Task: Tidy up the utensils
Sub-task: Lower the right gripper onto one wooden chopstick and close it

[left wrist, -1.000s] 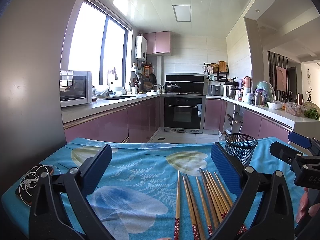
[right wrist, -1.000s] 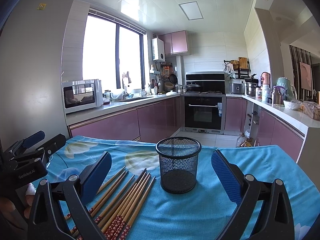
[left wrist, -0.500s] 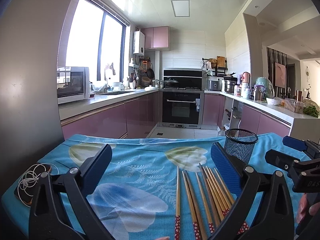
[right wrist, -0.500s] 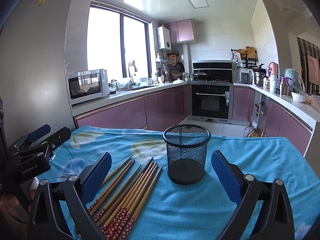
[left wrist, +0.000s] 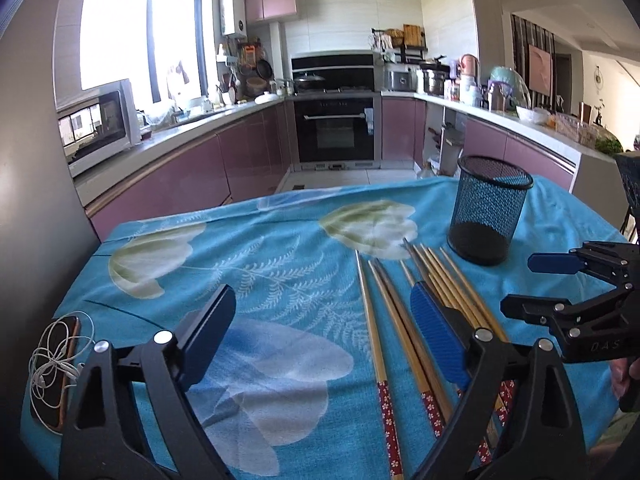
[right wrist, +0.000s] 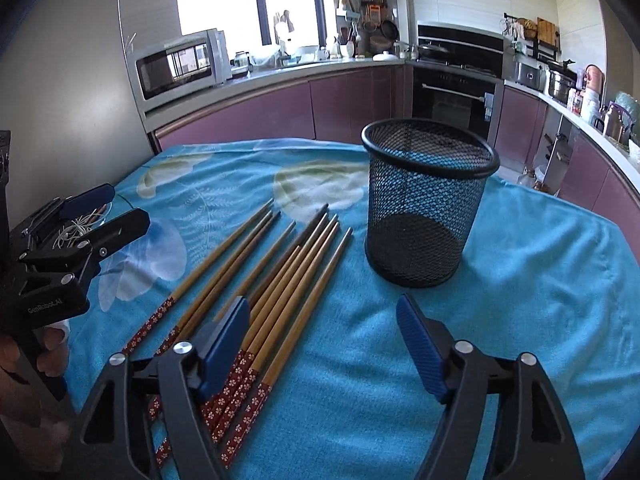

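Several wooden chopsticks with red flowered ends lie side by side on the blue flowered tablecloth. An empty black mesh cup stands upright just beyond their tips. My left gripper hovers over the cloth, its jaws closing with nothing pressed between them; the right pad hangs above the chopsticks. My right gripper hovers in front of the cup, jaws closing on nothing, its left pad above the red ends. Each gripper also shows at the edge of the other's view.
A phone with white earphones lies at the table's left edge. Behind the table run purple kitchen cabinets, a microwave and an oven. A hand holds the left gripper's handle.
Both grippers have tipped downward and come closer to the table, so chopsticks and cup look larger. Both pairs of jaws stand narrower than before.
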Available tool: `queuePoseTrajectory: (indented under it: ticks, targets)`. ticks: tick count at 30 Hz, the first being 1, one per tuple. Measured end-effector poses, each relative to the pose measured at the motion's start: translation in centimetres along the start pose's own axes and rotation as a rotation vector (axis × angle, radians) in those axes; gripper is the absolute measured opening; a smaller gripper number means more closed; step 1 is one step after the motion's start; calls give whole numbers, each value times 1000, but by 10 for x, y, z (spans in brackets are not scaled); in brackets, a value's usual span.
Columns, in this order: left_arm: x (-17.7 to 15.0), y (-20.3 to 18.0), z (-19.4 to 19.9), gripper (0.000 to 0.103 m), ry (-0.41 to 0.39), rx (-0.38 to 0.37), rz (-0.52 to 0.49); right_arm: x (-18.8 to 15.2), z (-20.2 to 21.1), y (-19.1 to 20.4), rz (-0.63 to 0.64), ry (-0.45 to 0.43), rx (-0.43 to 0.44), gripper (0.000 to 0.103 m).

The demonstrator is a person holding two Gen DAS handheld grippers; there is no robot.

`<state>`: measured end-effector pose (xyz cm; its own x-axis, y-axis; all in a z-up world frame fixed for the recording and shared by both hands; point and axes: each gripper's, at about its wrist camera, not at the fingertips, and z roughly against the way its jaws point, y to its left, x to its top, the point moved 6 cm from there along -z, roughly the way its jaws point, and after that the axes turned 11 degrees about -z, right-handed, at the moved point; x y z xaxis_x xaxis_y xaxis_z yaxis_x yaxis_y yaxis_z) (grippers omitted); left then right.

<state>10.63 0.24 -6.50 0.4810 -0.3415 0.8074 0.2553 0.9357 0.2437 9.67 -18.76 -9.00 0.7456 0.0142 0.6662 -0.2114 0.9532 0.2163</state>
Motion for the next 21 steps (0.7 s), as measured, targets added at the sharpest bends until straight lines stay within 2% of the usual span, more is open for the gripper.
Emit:
queuePoseTrajectory:
  ticks: [3, 7, 14, 16, 21]
  targets:
    - [-5, -4, -14, 75, 52, -38, -20, -2, -8, 0, -8, 40, 3, 51]
    - [-8, -16, -31, 70, 110, -75, -71, -4, -17, -1, -13, 88, -7, 42]
    - [-12, -30, -53, 57, 185, -138, -118, -6, -22, -5, -19, 133, -18, 29]
    - [-14, -30, -59, 49, 202, -158, -114, -5, -24, -7, -14, 145, -30, 27]
    - [-17, -33, -76, 38, 254, -209, -93, -2, -31, -5, 16, 168, -60, 26]
